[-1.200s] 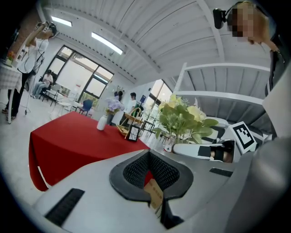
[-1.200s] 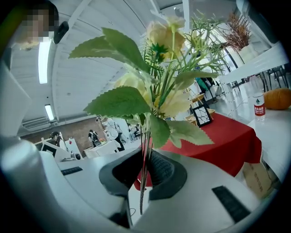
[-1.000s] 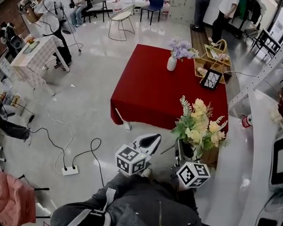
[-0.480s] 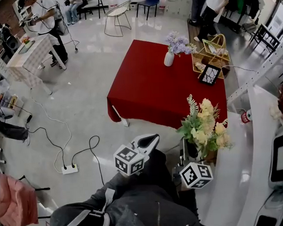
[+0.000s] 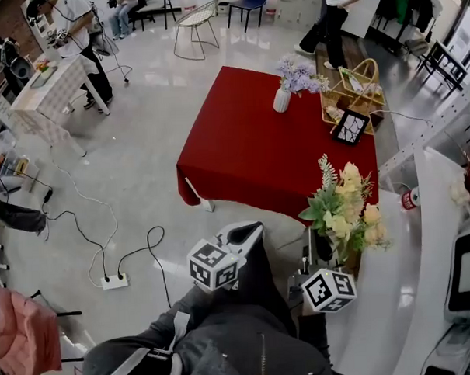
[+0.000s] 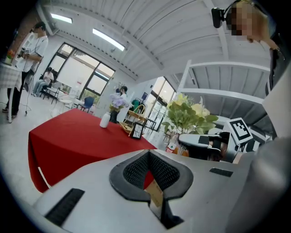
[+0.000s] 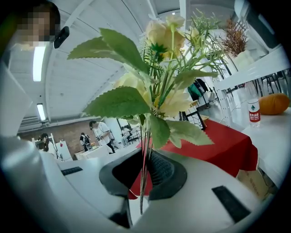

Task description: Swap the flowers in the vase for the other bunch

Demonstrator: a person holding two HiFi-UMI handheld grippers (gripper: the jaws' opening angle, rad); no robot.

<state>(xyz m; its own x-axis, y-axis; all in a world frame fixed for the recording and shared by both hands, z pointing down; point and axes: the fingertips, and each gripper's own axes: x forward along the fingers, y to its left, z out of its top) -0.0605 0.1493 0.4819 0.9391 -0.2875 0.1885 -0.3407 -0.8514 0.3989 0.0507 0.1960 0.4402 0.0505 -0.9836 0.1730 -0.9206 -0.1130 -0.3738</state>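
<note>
**At the near side of the red table (image 5: 249,151): replacement bunch in hand, vase well apart**

Your right gripper (image 7: 144,175) is pinched almost closed on the thin stems of the yellow bunch (image 5: 346,209). The bunch stands upright just off the table's near corner. Your left gripper (image 6: 150,175) has its jaws together with nothing in them. The white vase (image 5: 282,101) sits at the table's far edge with the purple bunch (image 5: 296,74) in it.

Handling, as judged: both bunches look artificial, light and top-heavy. The wiry stems could slide or twist between your pads. Take hold low on the gathered stems, never on blooms or leaves. The vase looks small and easy to tip, so steady it when you draw the purple stems out.

Count: one vase, two bunches, two grippers.
</note>
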